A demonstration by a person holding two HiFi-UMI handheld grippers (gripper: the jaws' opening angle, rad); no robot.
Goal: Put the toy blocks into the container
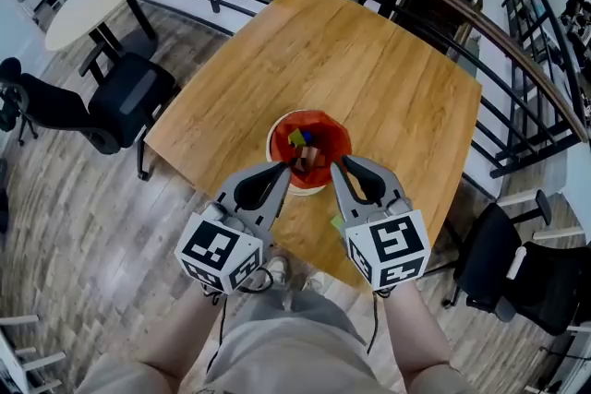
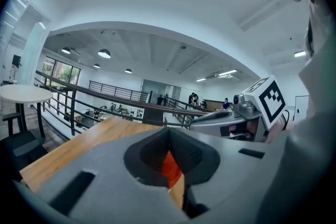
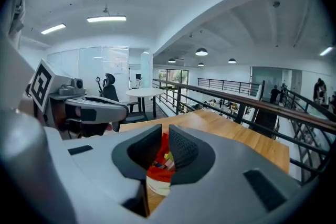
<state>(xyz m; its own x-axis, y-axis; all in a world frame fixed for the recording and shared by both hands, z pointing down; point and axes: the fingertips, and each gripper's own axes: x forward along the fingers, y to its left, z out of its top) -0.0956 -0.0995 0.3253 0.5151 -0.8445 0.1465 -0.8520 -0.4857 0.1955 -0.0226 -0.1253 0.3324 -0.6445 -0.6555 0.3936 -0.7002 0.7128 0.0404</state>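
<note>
Several toy blocks (image 1: 301, 141), likely light and rigid, fill the container (image 1: 275, 132) at frame centre; pinch flat faces. The left hand-held gripper (image 1: 289, 164) is closed, the right hand-held gripper (image 1: 337, 163) narrowly parted, both empty.

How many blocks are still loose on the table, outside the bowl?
1 that shows: a small green block on the table, near its front edge beside the right gripper. More may lie hidden beneath it.
</note>
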